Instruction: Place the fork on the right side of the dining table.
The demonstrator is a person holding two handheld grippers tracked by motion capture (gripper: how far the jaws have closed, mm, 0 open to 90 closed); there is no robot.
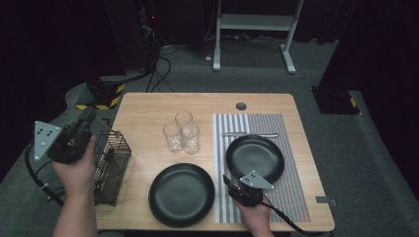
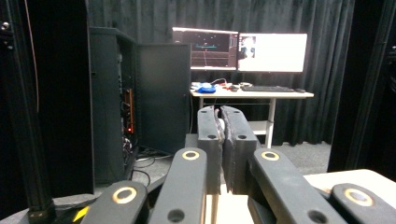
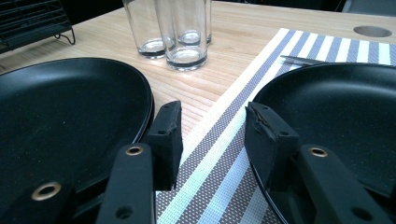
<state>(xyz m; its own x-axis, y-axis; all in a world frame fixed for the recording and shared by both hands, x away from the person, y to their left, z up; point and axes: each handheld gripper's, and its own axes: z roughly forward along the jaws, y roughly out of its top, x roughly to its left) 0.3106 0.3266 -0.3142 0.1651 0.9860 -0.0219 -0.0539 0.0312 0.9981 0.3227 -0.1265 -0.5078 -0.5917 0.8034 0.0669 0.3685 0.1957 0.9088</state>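
Note:
My left gripper (image 1: pixel 88 117) is held up off the table's left edge, above and left of a black wire basket (image 1: pixel 112 165). In the left gripper view its jaws (image 2: pixel 220 112) are shut together, pointing level at the room, with nothing seen between them. My right gripper (image 1: pixel 230 183) rests low over the striped placemat (image 1: pixel 291 197), between two black plates. In the right gripper view its jaws (image 3: pixel 212 116) stand open and empty, with the left plate (image 3: pixel 56 107) on one side and the right plate (image 3: pixel 345 112) on the other.
Three clear glasses (image 1: pixel 182 133) stand together behind the left plate (image 1: pixel 182 194). A piece of metal cutlery (image 1: pixel 249 134) lies on the placemat behind the right plate (image 1: pixel 254 157). A cable hole (image 1: pixel 241 105) is near the table's far edge. A desk with monitors (image 2: pixel 240 49) stands beyond.

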